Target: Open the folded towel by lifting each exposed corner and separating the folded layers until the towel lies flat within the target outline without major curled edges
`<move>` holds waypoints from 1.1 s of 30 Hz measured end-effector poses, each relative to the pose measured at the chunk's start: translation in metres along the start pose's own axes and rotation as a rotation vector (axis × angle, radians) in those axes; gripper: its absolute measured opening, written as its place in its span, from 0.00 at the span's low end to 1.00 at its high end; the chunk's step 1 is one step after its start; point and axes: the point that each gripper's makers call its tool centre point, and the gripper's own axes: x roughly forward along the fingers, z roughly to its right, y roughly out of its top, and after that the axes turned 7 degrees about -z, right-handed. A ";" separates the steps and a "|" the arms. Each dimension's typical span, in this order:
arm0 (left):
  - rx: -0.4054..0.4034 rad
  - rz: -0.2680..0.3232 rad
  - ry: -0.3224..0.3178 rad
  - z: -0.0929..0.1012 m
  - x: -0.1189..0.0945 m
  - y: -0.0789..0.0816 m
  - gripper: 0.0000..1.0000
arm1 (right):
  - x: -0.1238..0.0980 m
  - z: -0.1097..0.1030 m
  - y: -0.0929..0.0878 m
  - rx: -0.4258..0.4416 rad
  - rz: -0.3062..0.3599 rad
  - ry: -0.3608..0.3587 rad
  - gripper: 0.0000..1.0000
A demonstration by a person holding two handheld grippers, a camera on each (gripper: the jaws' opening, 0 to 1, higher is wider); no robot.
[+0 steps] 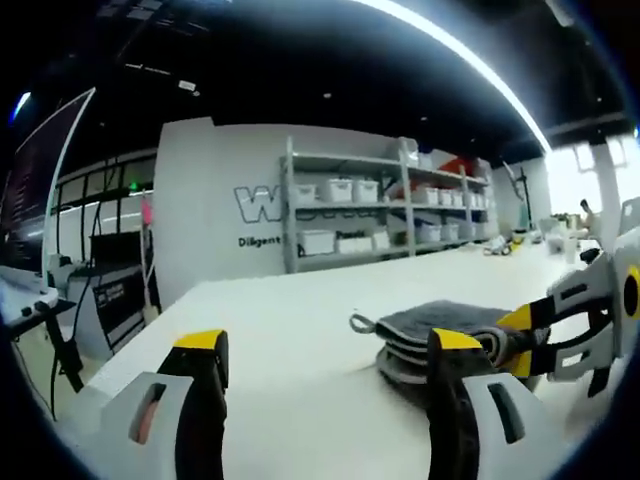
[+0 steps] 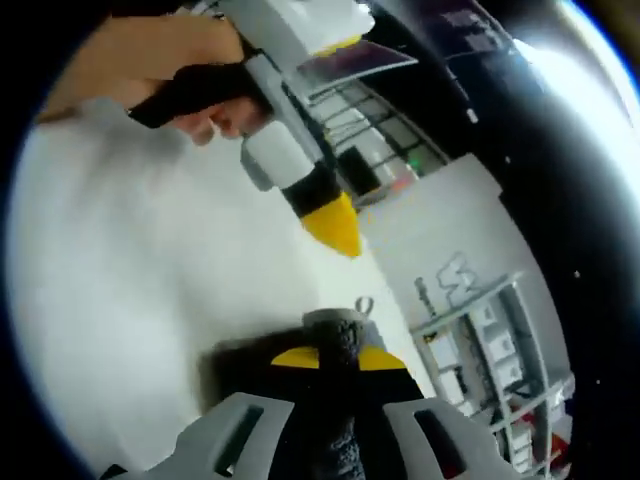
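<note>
Towel: a dark grey towel (image 1: 440,335), folded into several stacked layers, lies on the white desk (image 1: 290,340) toward the right of the left gripper view. A small hanging loop (image 1: 360,322) sticks out from its left end and rests on the desk top.
Towel in right gripper view: a raised fold of the same grey towel (image 2: 338,350) stands up between the yellow tips of this view's own jaws, its textured pile facing the camera. The loop (image 2: 363,305) shows just beyond it.
Right gripper: the right gripper (image 2: 338,358) is clenched on that fold of towel, its jaws pressed against both sides of the cloth. In the left gripper view it reaches in from the right (image 1: 520,335), yellow tips at the towel's right end and upper layers.
Left gripper: the left gripper (image 1: 325,345) is released, jaws standing well apart with bare desk between them. Its right jaw overlaps the near edge of the towel in the picture; I cannot tell whether it touches. In the right gripper view it hangs above the desk (image 2: 335,225), yellow tip pointing down, apart from the towel.
Hand: a person's hand (image 2: 215,105) grips the dark handle of the left gripper.
Desk: white, broad, running back toward the wall.
Background: a metal shelving unit (image 1: 390,205) carries white storage bins against a white wall with large lettering (image 1: 265,205). A long ceiling light strip (image 1: 470,65) curves overhead.
</note>
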 end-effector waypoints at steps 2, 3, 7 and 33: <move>-0.001 -0.001 -0.001 0.000 0.000 0.000 0.81 | -0.001 0.004 0.001 0.019 0.003 -0.001 0.03; 0.001 -0.002 -0.001 0.000 0.000 0.000 0.81 | -0.002 0.005 0.000 0.020 0.003 -0.002 0.03; -0.002 -0.002 -0.001 0.000 0.001 -0.001 0.84 | -0.002 0.008 -0.001 0.045 0.003 0.006 0.03; -0.024 -0.005 -0.021 0.004 0.004 -0.002 0.95 | -0.010 0.053 -0.013 0.288 0.035 0.014 0.03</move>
